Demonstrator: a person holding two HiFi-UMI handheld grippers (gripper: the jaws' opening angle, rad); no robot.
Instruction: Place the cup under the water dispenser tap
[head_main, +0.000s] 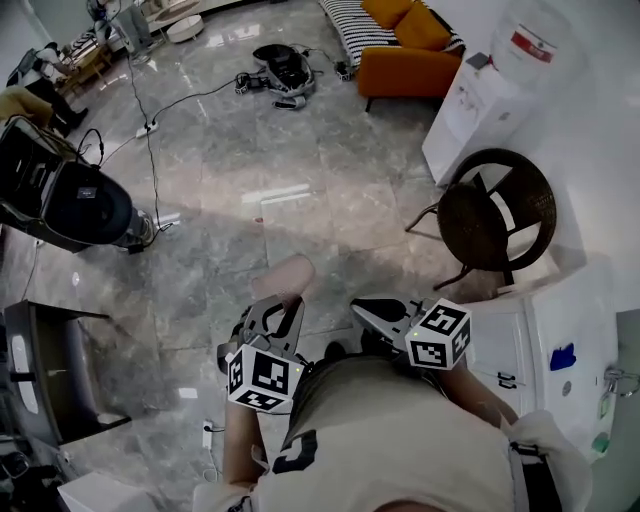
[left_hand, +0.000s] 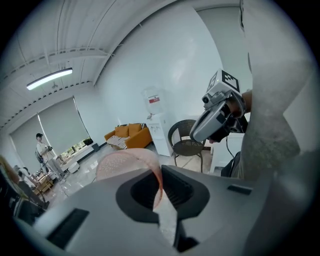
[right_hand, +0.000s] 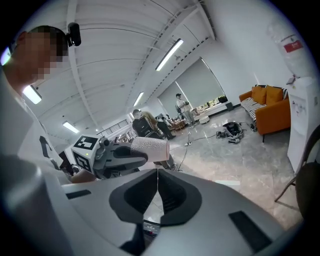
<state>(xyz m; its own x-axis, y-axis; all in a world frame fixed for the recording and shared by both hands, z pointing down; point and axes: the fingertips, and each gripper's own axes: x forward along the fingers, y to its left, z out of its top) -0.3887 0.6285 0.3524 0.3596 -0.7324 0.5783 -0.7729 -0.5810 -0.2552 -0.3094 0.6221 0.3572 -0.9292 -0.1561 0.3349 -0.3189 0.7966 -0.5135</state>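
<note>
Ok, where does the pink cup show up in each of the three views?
Head view: cup just below centre, poking out ahead of the left gripper.
Left gripper view: cup lower centre-left, its rim pinched in the jaws.
Right gripper view: cup just left of centre, carried by the left gripper.
Shared landmark: the orange sofa, at top right, centre-left and far right in that order.

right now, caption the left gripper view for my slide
Left tool pinches the wall of a translucent pink cup, white water dispenser far ahead.
</note>
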